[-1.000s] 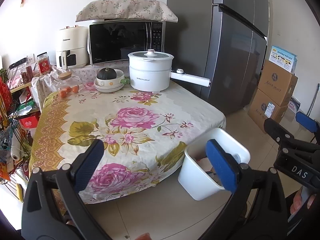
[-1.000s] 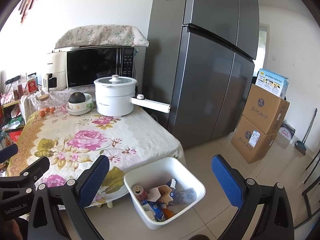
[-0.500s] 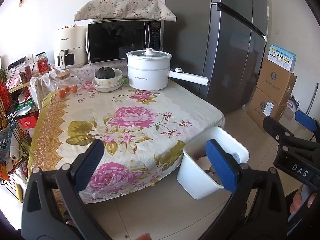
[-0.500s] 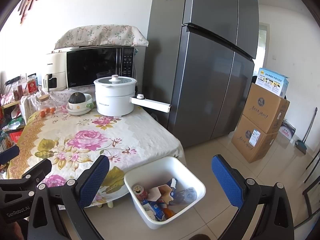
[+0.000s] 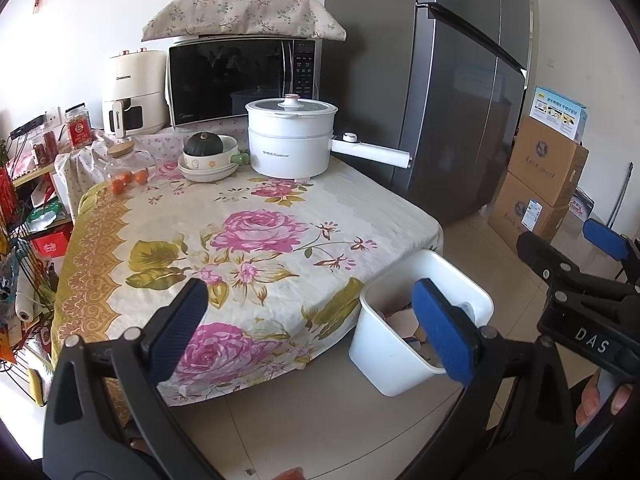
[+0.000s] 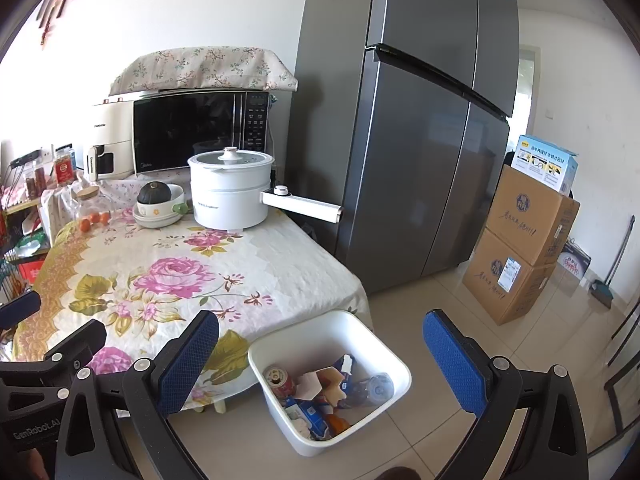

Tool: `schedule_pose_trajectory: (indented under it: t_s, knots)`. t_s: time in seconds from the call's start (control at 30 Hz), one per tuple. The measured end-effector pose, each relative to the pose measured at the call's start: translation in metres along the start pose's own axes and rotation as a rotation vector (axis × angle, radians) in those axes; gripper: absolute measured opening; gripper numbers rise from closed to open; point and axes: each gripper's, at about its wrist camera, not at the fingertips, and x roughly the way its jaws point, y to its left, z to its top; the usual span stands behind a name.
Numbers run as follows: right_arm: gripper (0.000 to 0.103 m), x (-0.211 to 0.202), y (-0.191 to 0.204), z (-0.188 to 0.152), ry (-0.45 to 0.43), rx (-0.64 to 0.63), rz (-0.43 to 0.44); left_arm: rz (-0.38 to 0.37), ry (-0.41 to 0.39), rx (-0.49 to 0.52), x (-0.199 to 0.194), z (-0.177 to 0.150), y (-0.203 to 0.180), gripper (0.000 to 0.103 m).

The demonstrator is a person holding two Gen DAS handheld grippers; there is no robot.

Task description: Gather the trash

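Note:
A white bin (image 6: 374,406) stands on the tiled floor by the table's near right corner, holding a red can (image 6: 279,380), torn cardboard, blue wrappers and a clear bottle. The left wrist view shows the same bin (image 5: 384,350), partly behind a finger. My left gripper (image 5: 312,330) hangs open over the table's front edge with nothing between its blue pads. My right gripper (image 6: 320,360) is open above the bin, also empty. Each gripper shows at the edge of the other's view.
The low table (image 5: 224,216) wears a floral cloth and carries a white electric pot (image 5: 290,138), a bowl with a dark squash (image 5: 206,154), a glass jar and small oranges. Behind stand a microwave, an air fryer and a grey fridge (image 6: 420,128). Cardboard boxes (image 6: 520,244) sit at right.
Both views have shifted only slightly; the left wrist view has drawn back a little from the table. Both grippers stay open and empty.

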Motion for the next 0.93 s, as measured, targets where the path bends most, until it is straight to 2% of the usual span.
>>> schedule_pose_trajectory:
  t_s: [0.93]
  knots:
    - [0.103, 0.0016, -0.002, -0.0006, 0.004, 0.0, 0.006, -0.013, 0.003, 0.004, 0.0012, 0.0008, 0.0048, 0.101]
